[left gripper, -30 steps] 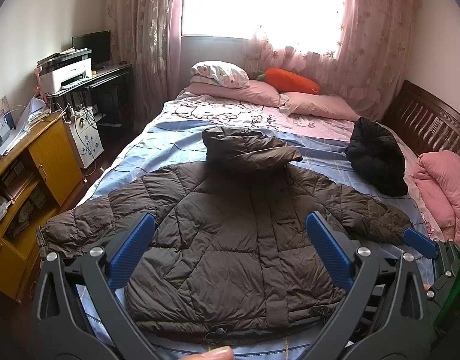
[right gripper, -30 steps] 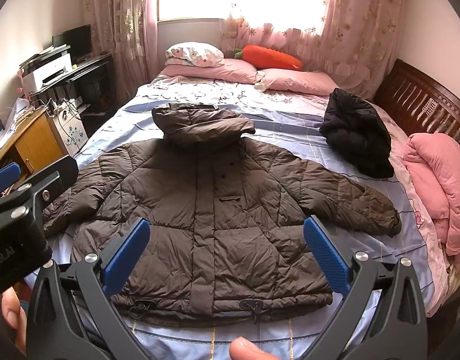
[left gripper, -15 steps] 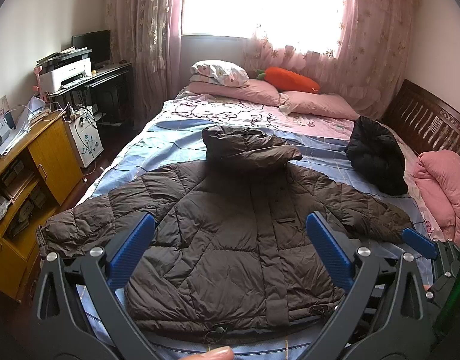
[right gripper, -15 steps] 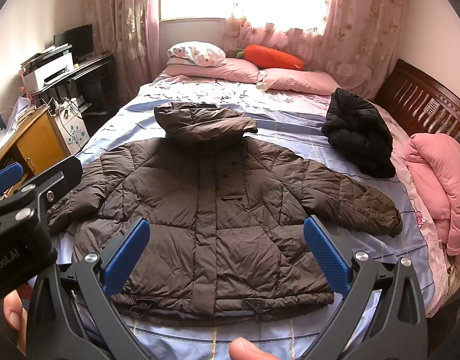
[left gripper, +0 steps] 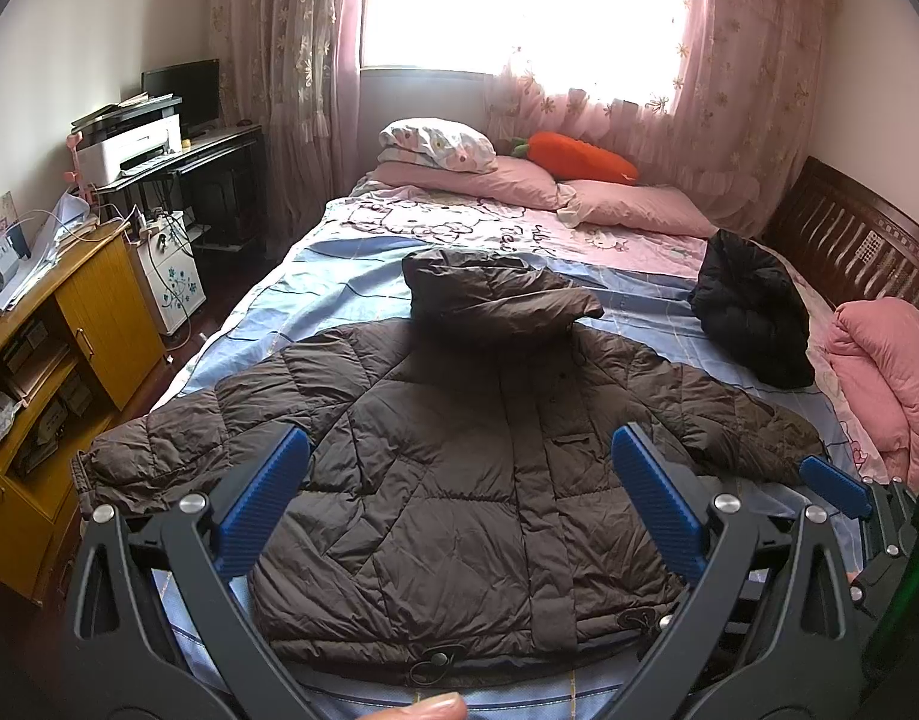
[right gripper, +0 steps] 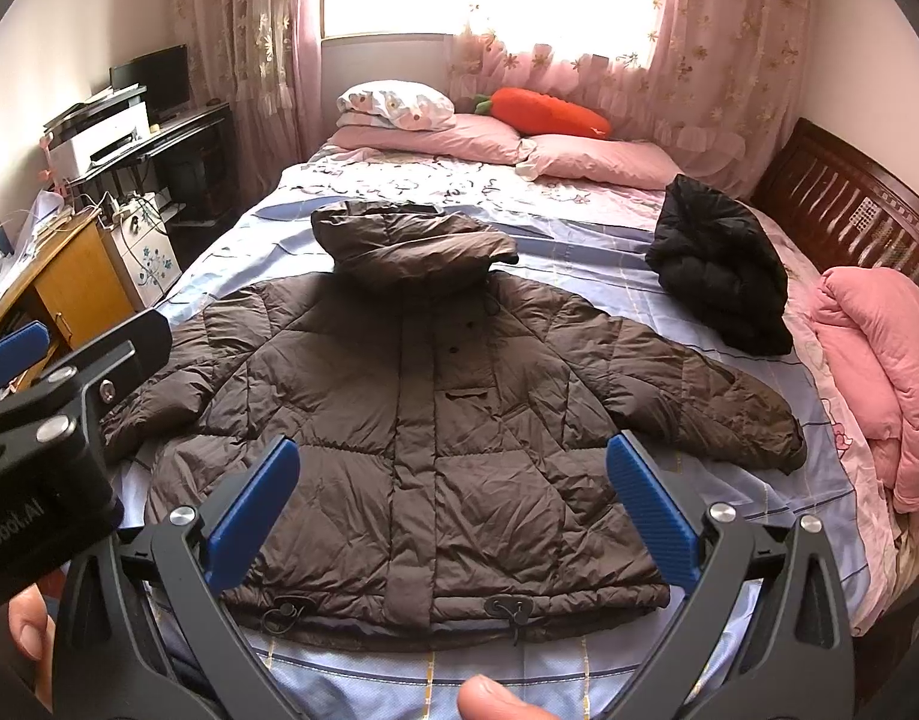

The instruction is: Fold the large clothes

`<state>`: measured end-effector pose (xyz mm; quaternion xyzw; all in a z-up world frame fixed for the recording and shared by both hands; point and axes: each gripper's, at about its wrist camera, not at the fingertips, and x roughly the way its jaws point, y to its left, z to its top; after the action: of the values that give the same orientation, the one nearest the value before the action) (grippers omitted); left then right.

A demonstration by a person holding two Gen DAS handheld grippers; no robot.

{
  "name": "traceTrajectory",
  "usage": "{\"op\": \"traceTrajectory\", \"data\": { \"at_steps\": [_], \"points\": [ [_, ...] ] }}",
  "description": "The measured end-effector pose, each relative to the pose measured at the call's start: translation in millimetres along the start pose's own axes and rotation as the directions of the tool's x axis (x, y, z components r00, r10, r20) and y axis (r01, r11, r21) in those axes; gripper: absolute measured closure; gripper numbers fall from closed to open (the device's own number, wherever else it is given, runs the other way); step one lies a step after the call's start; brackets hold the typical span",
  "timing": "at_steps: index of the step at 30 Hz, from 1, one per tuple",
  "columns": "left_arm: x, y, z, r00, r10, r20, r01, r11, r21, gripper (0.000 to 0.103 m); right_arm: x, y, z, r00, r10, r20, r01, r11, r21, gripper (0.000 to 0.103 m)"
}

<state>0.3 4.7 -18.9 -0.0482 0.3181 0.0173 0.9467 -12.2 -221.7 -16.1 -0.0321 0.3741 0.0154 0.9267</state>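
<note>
A large brown puffer jacket (left gripper: 459, 456) lies flat, front up, on the bed, sleeves spread out to both sides and hood toward the pillows; it also shows in the right wrist view (right gripper: 435, 420). My left gripper (left gripper: 459, 498) is open and empty, held above the jacket's lower half. My right gripper (right gripper: 453, 492) is open and empty, above the jacket's hem area. The left gripper's body shows at the left edge of the right wrist view (right gripper: 45, 420), beside the jacket's left sleeve. Neither gripper touches the jacket.
A black jacket (right gripper: 723, 276) lies bundled at the bed's right side, by a pink quilt (right gripper: 879, 372) and wooden headboard (right gripper: 849, 204). Pillows (right gripper: 423, 126) and a carrot plush (right gripper: 549, 117) lie at the far end. A yellow cabinet (left gripper: 45, 360) and desk (left gripper: 177, 174) stand left.
Both views have drifted very slightly; the jacket has not moved and both grippers stay open.
</note>
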Motion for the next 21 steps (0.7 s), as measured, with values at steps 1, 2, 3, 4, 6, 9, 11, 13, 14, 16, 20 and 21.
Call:
{"op": "traceTrajectory", "data": {
  "at_steps": [1,2,3,4,6,9,11,13,14,16,20,21],
  "points": [
    [0.3,0.2,-0.4,1.0,0.0,0.0,0.0,1.0,0.0,0.002,0.3,1.6,-1.3,1.0,0.001,0.0,-0.001,1.0,0.0,0.001],
    [0.6,0.4,-0.9,1.0,0.0,0.0,0.0,1.0,0.0,0.002,1.1,3.4,-1.4,1.0,0.001,0.0,-0.001,1.0,0.0,0.001],
    [0.9,0.5,-1.2,1.0,0.0,0.0,0.0,1.0,0.001,0.002,1.0,3.0,-1.1,1.0,0.001,0.0,-0.001,1.0,-0.001,0.001],
    [0.6,0.1,-0.4,1.0,0.0,0.0,0.0,1.0,0.0,0.002,1.6,5.2,-2.6,1.0,0.001,-0.001,-0.001,1.0,-0.001,0.001],
    [1.2,0.4,-1.0,1.0,0.0,-0.001,0.0,1.0,0.0,0.002,1.3,4.1,-2.2,1.0,0.0,-0.001,0.0,1.0,0.0,0.001],
    [1.3,0.3,-0.9,1.0,0.001,-0.001,-0.001,1.0,0.0,0.002,1.3,2.3,-0.9,1.0,0.001,-0.001,-0.001,1.0,-0.001,0.001],
    [1.2,-0.1,-0.5,1.0,0.0,-0.001,0.0,1.0,0.0,0.002,1.4,2.5,-1.0,1.0,0.0,0.0,0.0,1.0,-0.001,0.001],
    [1.5,0.0,-0.8,1.0,0.001,-0.001,-0.001,1.0,0.001,0.002,1.9,3.9,-1.9,1.0,0.0,0.002,0.0,1.0,-0.002,0.001],
    [0.7,-0.6,0.5,1.0,0.0,-0.002,0.0,1.0,0.001,0.002,2.4,3.7,-1.6,1.0,-0.002,0.001,0.002,1.0,-0.003,0.001],
    [1.2,-0.2,0.0,1.0,0.001,-0.002,-0.001,1.0,0.001,0.002,0.9,2.2,-0.7,1.0,0.0,0.0,0.0,1.0,-0.002,0.001],
    [1.0,-0.7,0.5,1.0,0.001,-0.002,-0.001,1.0,0.001,0.002,2.5,10.8,-5.3,1.0,0.001,-0.002,-0.001,1.0,-0.003,0.001],
    [1.0,-0.6,0.4,1.0,0.001,-0.002,-0.001,1.0,0.001,0.002,2.5,11.4,-5.7,1.0,0.001,-0.001,-0.001,1.0,-0.003,0.001]
  ]
}}
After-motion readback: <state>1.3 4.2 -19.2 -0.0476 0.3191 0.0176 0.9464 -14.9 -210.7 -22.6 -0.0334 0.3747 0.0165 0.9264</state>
